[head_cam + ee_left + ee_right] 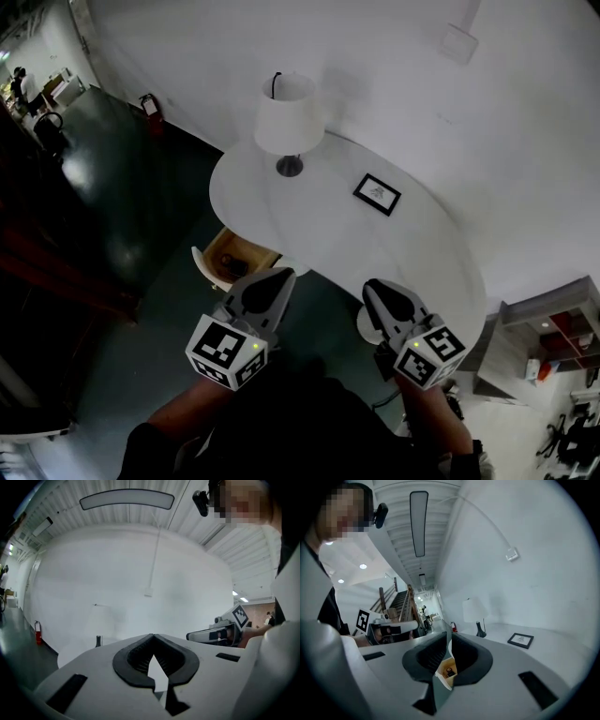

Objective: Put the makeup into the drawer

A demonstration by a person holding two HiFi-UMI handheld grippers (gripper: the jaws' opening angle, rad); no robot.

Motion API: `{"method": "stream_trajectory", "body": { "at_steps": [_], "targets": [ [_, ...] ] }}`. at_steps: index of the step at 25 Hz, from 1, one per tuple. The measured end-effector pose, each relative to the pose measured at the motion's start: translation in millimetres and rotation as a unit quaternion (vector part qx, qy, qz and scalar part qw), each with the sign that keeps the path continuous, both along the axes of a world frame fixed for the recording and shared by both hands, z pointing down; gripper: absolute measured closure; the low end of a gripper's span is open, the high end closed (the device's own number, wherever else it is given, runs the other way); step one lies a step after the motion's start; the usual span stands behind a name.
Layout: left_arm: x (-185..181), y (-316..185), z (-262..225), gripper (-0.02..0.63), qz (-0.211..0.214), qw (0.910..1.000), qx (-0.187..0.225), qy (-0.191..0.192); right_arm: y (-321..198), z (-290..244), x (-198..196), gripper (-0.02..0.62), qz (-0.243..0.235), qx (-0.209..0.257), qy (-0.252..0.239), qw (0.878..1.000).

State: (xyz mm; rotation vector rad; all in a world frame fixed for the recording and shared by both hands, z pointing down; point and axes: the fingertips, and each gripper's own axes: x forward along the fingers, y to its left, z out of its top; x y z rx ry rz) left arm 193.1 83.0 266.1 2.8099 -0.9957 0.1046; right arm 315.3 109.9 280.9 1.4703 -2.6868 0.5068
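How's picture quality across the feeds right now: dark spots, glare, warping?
Head view: white table evenly lit, floor at left dark, open drawer shadowed inside. Left gripper view: heavy fisheye bending, black corners, wall pale and flat. Right gripper view: same warping, ceiling light bright.

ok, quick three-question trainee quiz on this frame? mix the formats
1. True or false: the drawer under the table is open.
2. What shares the tabletop with the lamp? A) picture frame B) mug C) laptop
3. What does the left gripper or the right gripper hold?
Key: 1 true. 2 A. 3 nothing; both are shut and empty.
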Motion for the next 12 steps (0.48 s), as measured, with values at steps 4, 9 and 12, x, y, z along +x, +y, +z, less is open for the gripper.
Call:
{"method": "stream_trajectory", "body": {
  "at_steps": [4,9,12],
  "targets": [
    [11.7,1.8,-8.4,0.595,0.031,0.9994,0.017,-0.002,11.3,-23.4,12.2,0.565,0.028,0.023,-0.005,0.999],
    [18.5,-5.3,-16.0,0.595,0.074,0.9968,0.025,-0.013,17.4,-42.5,24.0,0.574,0.065,0.042,0.004,0.997],
    [15.7,-10.0,-20.7,0.595,0.085,0.9958,0.031,-0.013,20.5,-45.4,28.4,0.577,0.084,0.046,0.013,0.995]
  ]
}}
